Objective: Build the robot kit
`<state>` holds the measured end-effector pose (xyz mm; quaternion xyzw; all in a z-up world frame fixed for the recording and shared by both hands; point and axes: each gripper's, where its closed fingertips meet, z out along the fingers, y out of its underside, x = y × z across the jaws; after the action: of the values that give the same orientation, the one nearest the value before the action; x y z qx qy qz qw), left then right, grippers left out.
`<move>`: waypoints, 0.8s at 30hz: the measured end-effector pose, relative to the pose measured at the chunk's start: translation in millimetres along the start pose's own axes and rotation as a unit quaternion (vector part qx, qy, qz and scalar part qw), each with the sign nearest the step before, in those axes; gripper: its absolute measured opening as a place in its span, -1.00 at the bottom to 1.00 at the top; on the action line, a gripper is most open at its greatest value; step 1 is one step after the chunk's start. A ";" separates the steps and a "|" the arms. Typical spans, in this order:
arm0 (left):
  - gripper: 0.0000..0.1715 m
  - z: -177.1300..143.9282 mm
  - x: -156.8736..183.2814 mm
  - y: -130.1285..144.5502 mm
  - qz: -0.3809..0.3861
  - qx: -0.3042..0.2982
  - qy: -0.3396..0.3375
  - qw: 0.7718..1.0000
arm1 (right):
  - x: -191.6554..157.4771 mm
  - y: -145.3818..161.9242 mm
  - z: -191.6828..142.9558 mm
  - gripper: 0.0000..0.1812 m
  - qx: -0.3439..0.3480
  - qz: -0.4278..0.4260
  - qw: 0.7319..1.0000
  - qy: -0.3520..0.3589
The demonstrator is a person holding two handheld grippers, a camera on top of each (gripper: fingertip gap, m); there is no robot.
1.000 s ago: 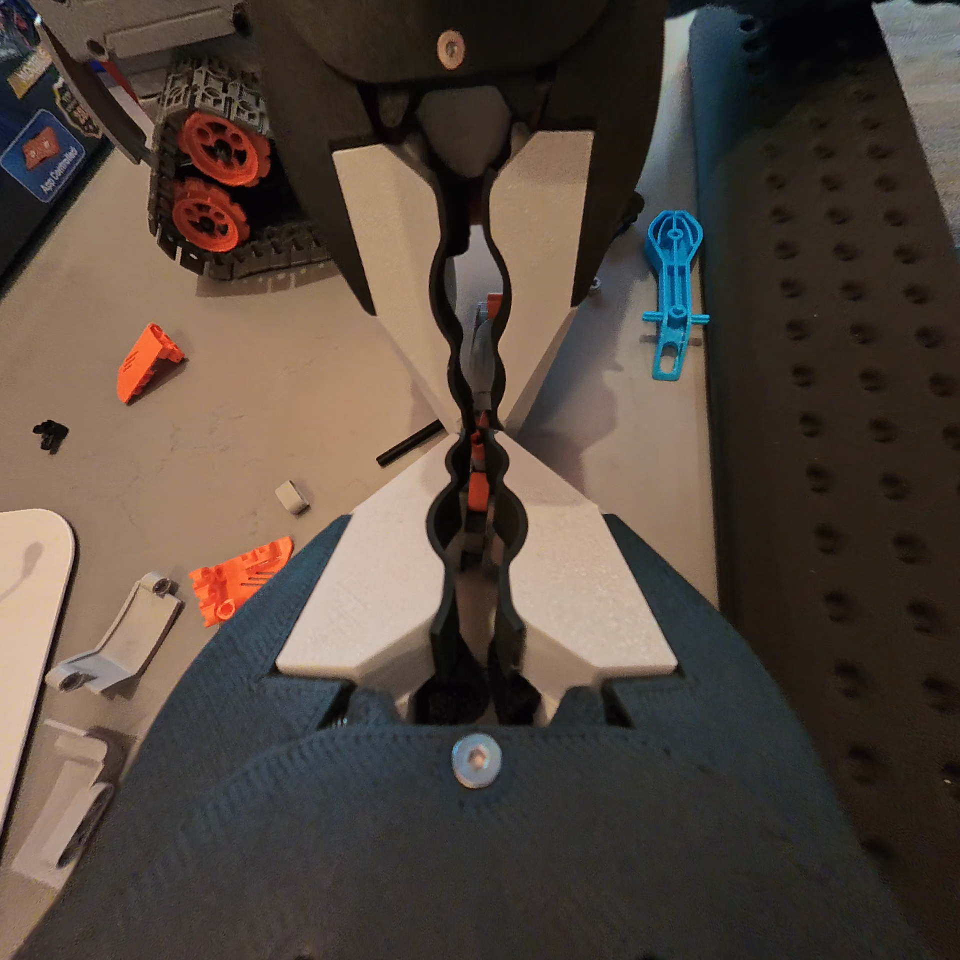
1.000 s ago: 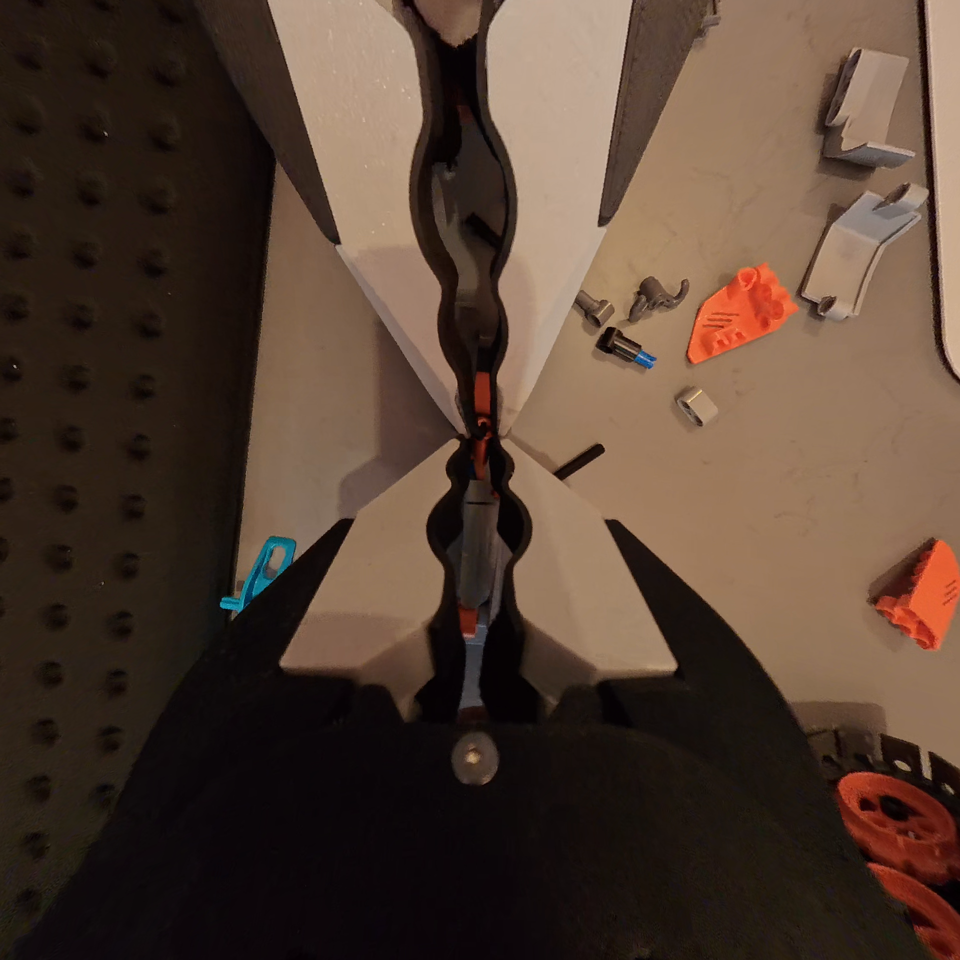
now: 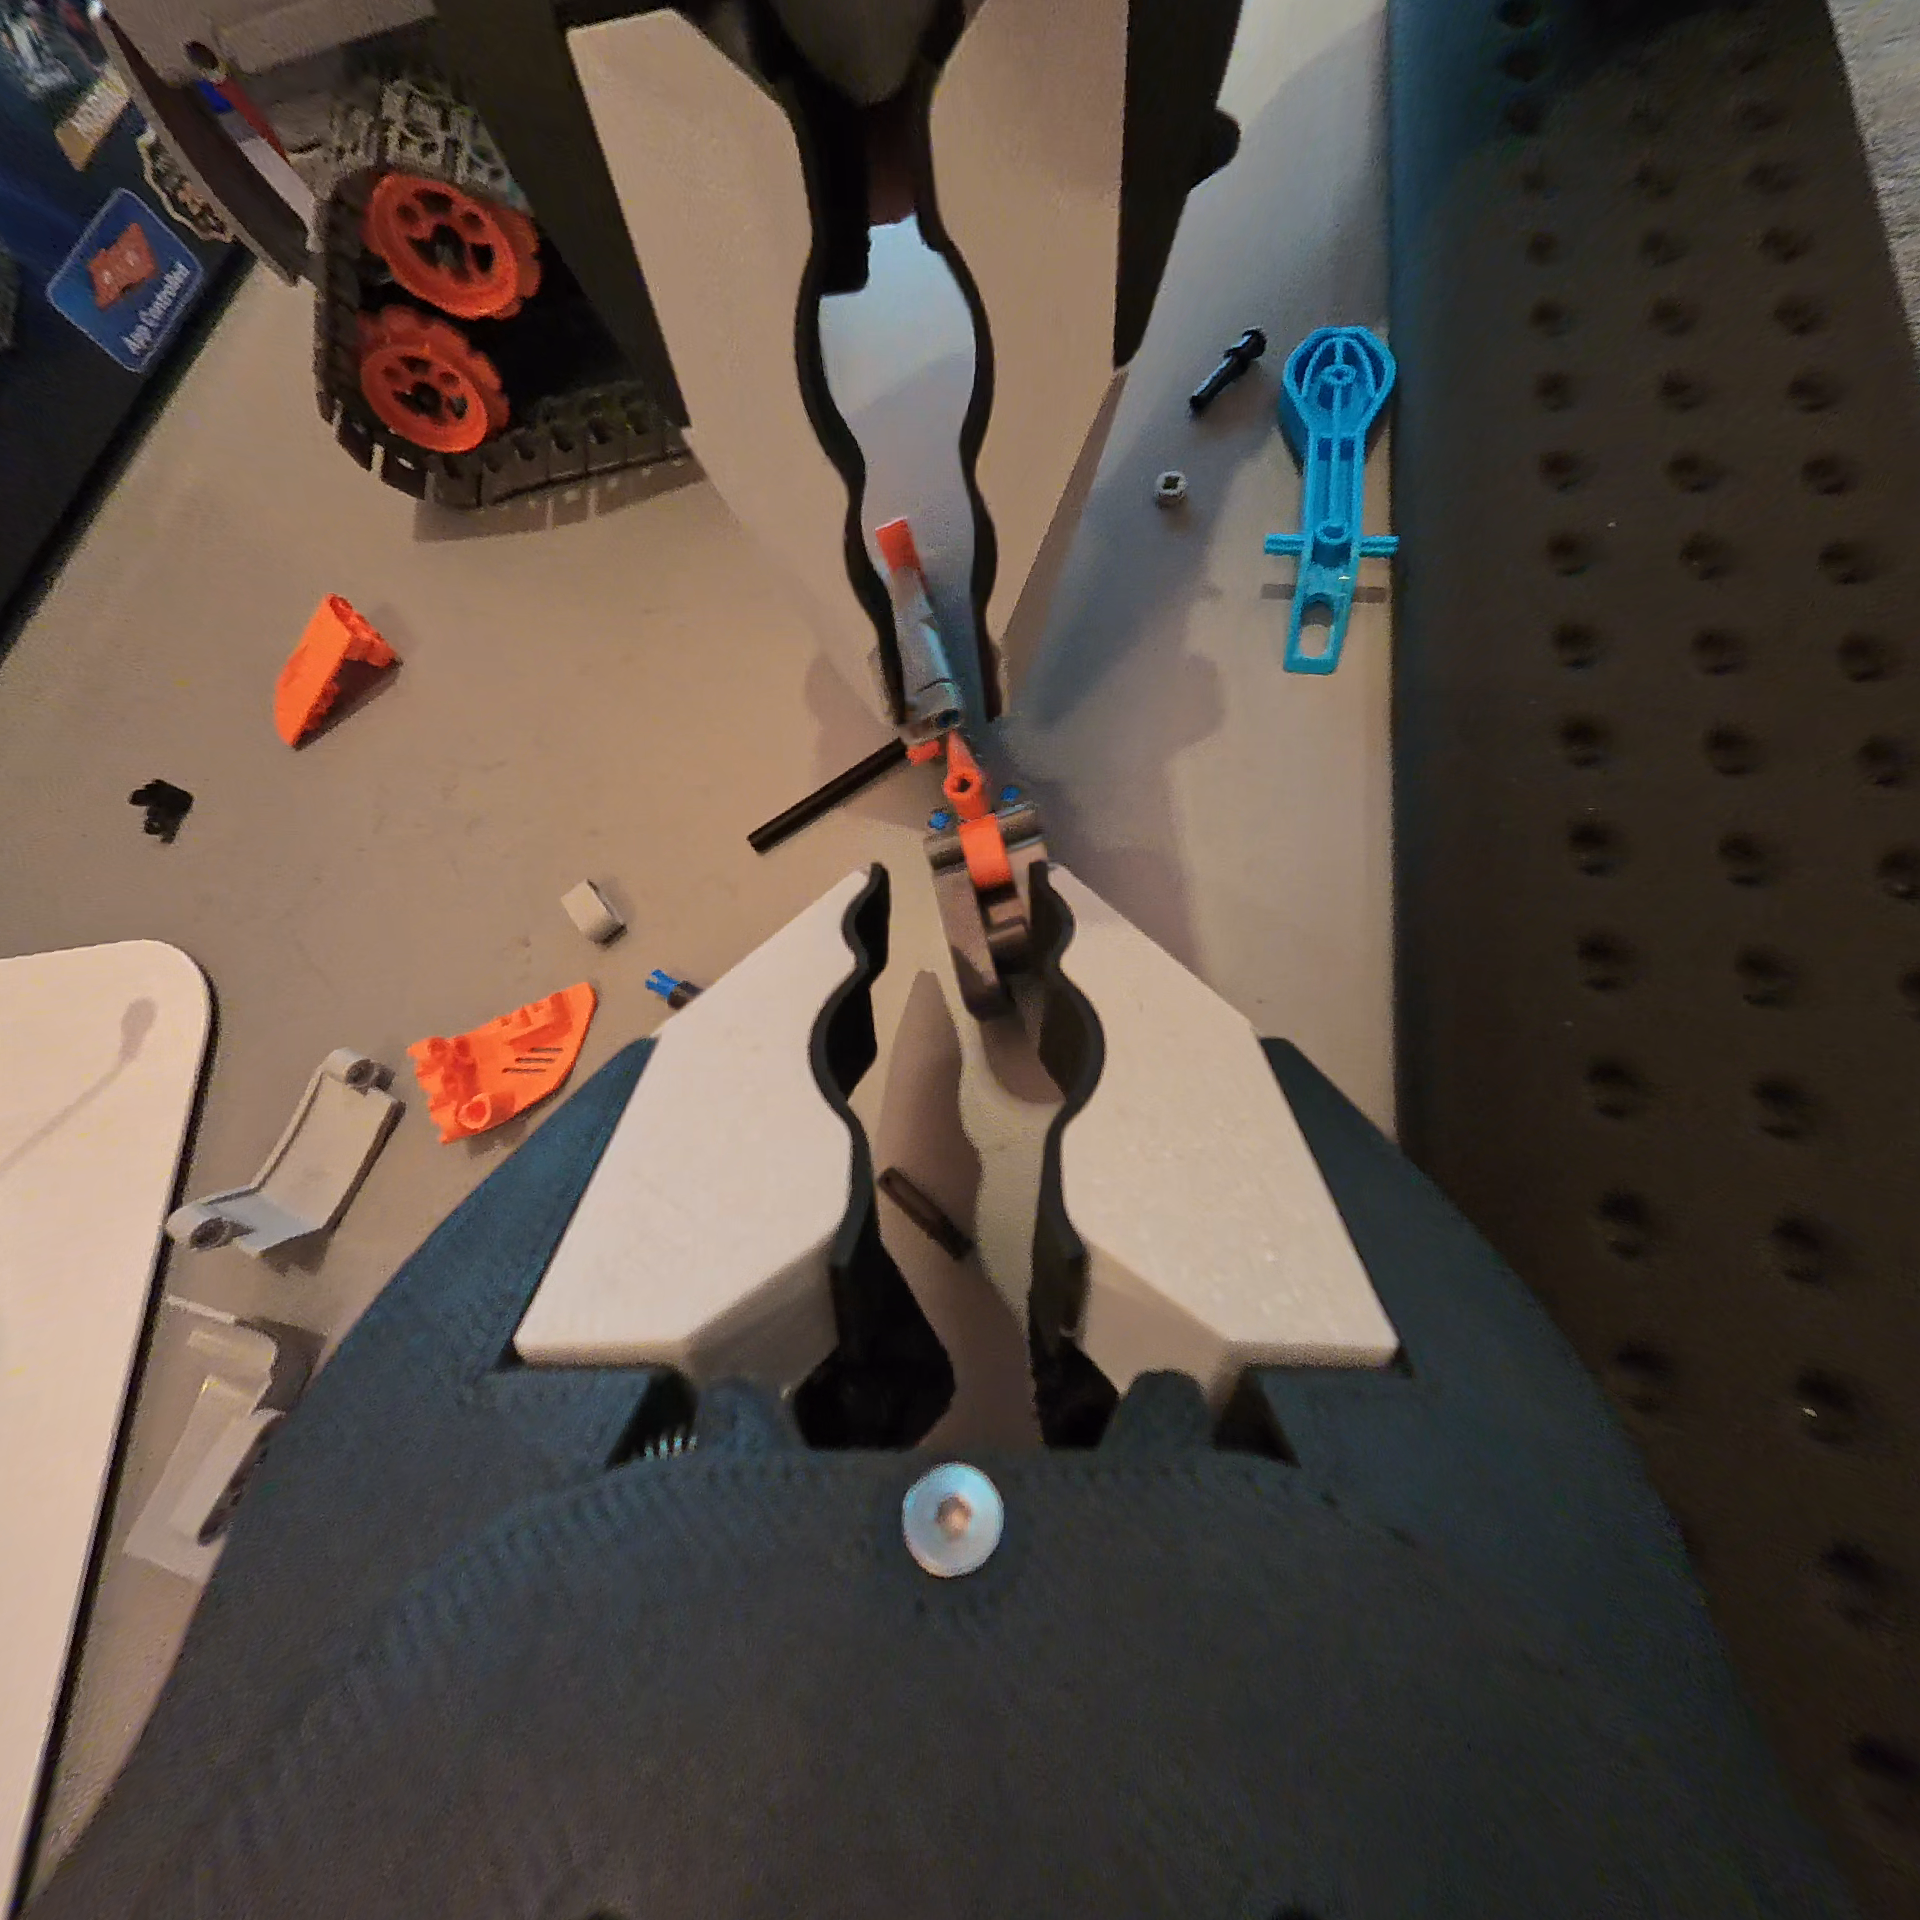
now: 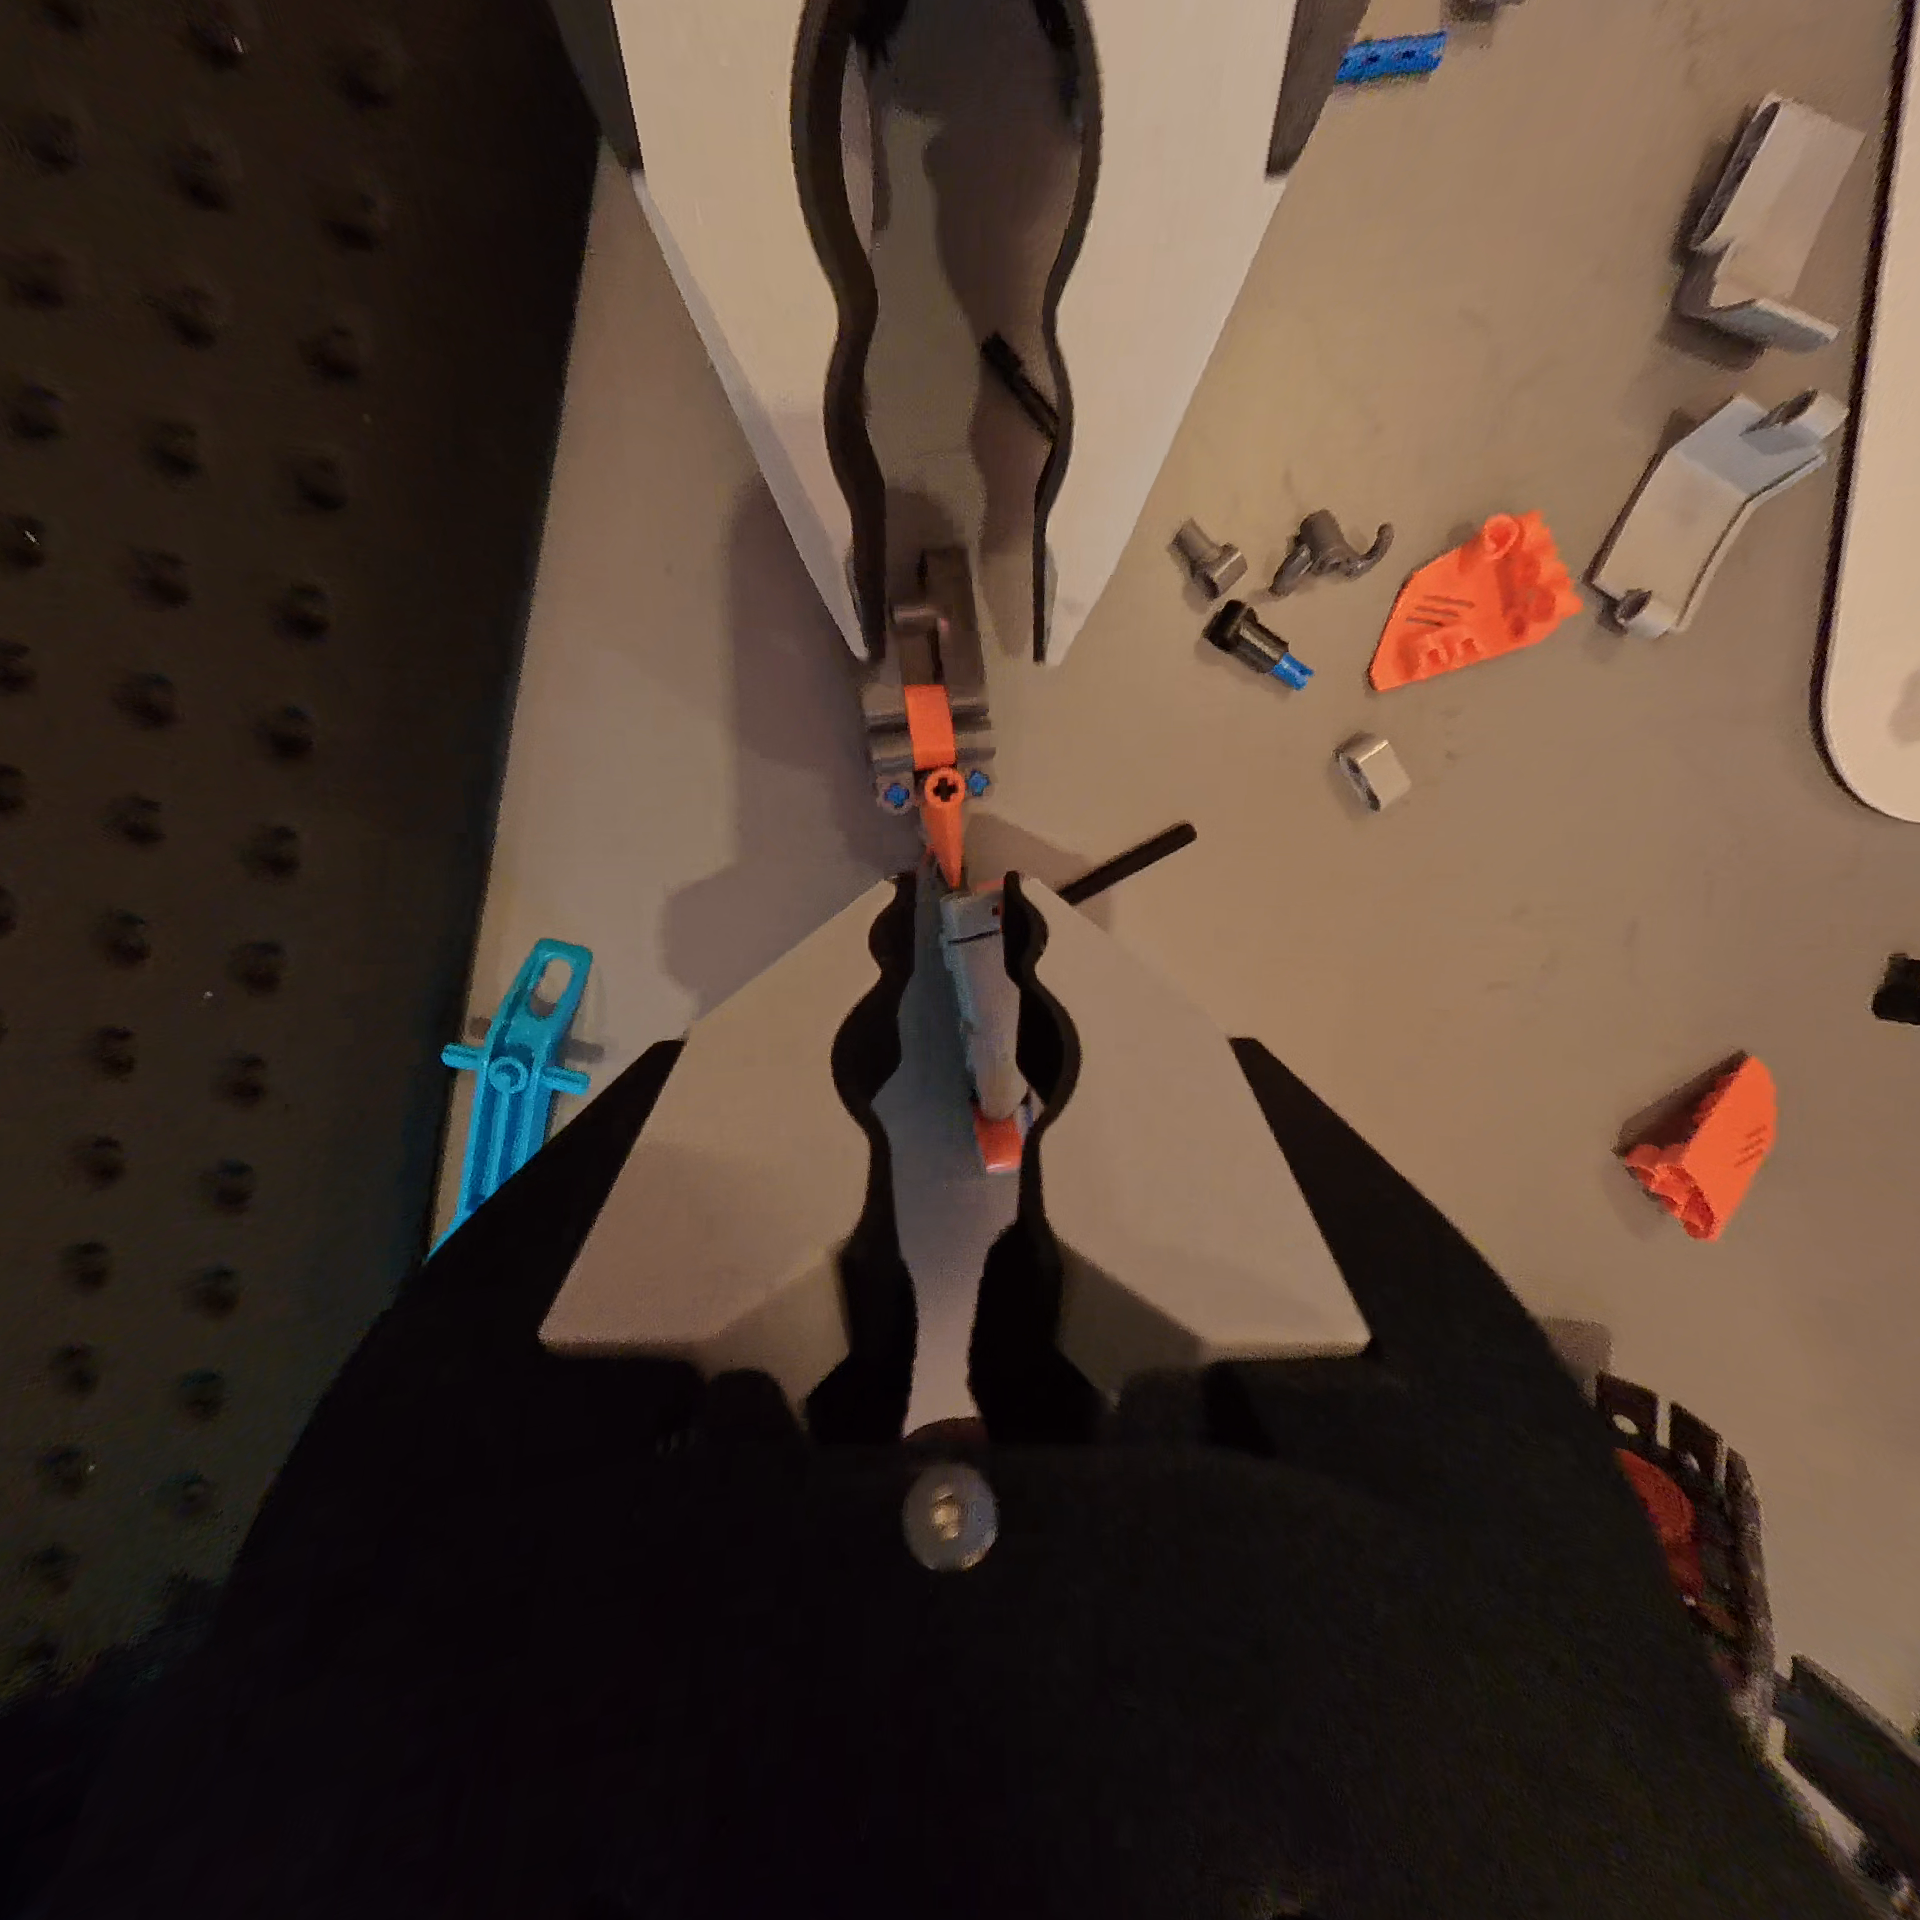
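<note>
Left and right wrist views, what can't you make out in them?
- Tracked vehicle: left wrist view, cut by the top edge and partly covered by the right gripper.
- Blue tool: right wrist view, lower end behind the right gripper's body.
- Grey piece: right wrist view, shadow hides whether the right gripper clamps it.
- Small black bit: left wrist view, too small to identify.

Two wrist cameras, close above a tabletop, facing each other, sharing its scattered middle.
</note>
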<state>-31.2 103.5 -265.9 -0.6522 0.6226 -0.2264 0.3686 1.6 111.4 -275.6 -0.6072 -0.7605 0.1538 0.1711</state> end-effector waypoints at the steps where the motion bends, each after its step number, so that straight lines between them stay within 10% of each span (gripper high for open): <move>1: -0.70 0.1 1.0 0.7 0.001 -0.004 0.000 1.000 | -2.2 2.8 0.0 -0.78 0.000 0.000 1.000 -0.002; 24: -0.68 4.5 -4.5 2.5 0.037 -0.027 -0.052 0.998 | 11.0 11.5 -10.1 -0.86 0.000 -0.028 0.994 0.110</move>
<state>-30.0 109.0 -269.9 -0.6492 0.6319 -0.1616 0.3913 13.9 124.9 -270.9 -0.5988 -0.7538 0.0815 0.2581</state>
